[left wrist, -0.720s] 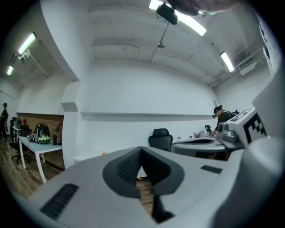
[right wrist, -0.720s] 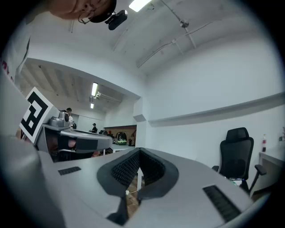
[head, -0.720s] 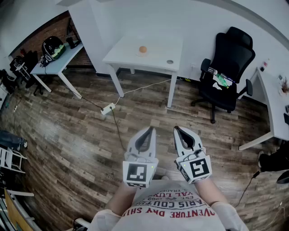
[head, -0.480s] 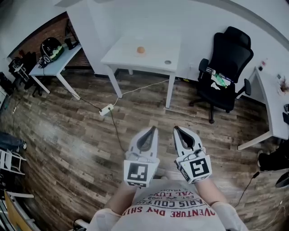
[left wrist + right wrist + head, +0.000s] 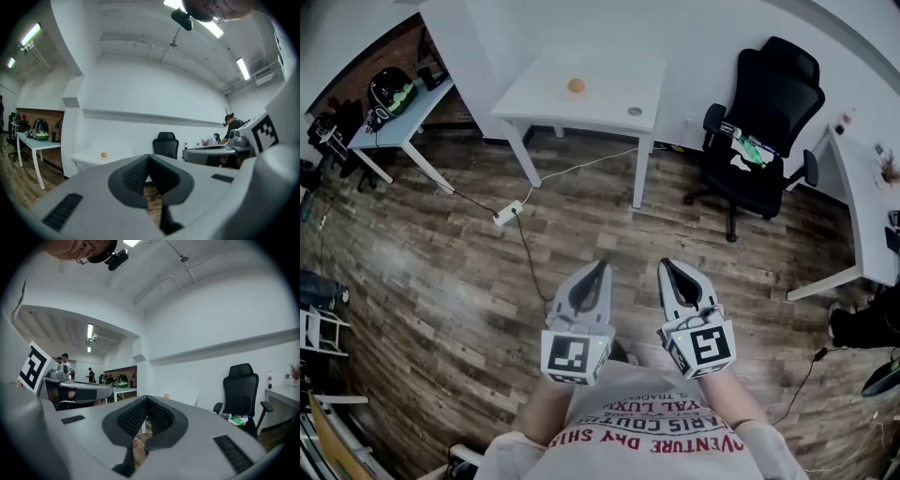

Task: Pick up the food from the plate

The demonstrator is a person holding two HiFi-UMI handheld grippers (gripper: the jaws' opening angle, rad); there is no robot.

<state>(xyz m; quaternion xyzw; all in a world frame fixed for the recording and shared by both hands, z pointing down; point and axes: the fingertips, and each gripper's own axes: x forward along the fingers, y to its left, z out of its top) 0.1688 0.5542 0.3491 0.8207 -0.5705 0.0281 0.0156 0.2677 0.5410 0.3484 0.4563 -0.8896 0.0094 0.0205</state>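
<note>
An orange round food item point(image 5: 576, 85) lies on a small plate on a white table point(image 5: 609, 103) by the far wall, across the room. It shows as a small orange dot point(image 5: 103, 154) in the left gripper view and just over the jaws point(image 5: 166, 396) in the right gripper view. Both grippers are held side by side in front of the person's chest, far from the table. My left gripper point(image 5: 602, 264) is shut with nothing in it. My right gripper point(image 5: 665, 263) is shut and empty too.
A black office chair point(image 5: 762, 122) stands right of the table. A power strip point(image 5: 508, 213) and its cable lie on the wooden floor. A light-blue desk point(image 5: 394, 127) with a helmet stands at the left, another white desk point(image 5: 862, 216) at the right.
The view has shifted: the table, chair and floor sit further left and lower in the frame, and the left gripper has moved a little down and left.
</note>
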